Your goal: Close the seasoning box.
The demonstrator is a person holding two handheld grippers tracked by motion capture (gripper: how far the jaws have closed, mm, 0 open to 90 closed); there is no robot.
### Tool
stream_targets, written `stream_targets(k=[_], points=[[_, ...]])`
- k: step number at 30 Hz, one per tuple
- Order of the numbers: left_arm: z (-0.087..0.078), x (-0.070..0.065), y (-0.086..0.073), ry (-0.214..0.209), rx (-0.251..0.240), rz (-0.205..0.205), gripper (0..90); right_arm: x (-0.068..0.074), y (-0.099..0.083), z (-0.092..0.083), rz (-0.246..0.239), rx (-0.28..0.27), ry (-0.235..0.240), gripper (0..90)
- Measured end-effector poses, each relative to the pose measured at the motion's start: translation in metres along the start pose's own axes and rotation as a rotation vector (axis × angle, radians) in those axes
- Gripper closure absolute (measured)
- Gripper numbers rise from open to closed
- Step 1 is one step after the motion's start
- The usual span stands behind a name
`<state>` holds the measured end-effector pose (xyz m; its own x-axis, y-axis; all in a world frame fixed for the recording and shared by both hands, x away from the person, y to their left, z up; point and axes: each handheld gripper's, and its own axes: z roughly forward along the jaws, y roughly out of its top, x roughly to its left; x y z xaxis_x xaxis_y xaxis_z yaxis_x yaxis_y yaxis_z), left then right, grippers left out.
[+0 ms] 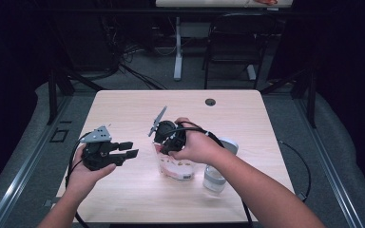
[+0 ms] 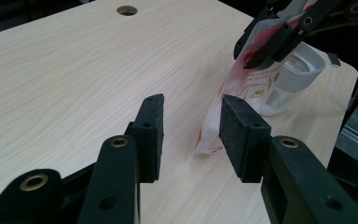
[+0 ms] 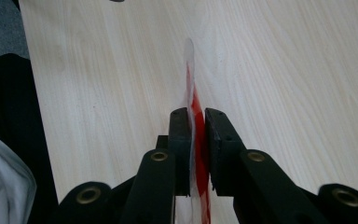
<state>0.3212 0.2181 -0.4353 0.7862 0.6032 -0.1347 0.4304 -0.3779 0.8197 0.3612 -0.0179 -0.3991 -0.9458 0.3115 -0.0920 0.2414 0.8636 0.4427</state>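
The right gripper (image 1: 167,142) has its jaws closed on the top edge of a clear pouch (image 1: 176,167) with red print, which stands upright near the middle of the worktop (image 1: 123,104); in the right gripper view the pouch (image 3: 196,140) is pinched edge-on between both pads. The left gripper (image 1: 126,149) is held off to the left, apart from the pouch, jaws open with nothing between them. A clear jar with a white lid (image 1: 217,173) lies just beside the pouch on its right.
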Motion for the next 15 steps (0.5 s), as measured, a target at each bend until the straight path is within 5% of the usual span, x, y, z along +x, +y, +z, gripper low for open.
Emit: stream_targets(k=[15], points=[[0.0060,-0.0031,0.0026,-0.009,0.008,0.009,59.8,-0.0025,0.0025,0.0026,0.007,0.039,0.023,83.8]])
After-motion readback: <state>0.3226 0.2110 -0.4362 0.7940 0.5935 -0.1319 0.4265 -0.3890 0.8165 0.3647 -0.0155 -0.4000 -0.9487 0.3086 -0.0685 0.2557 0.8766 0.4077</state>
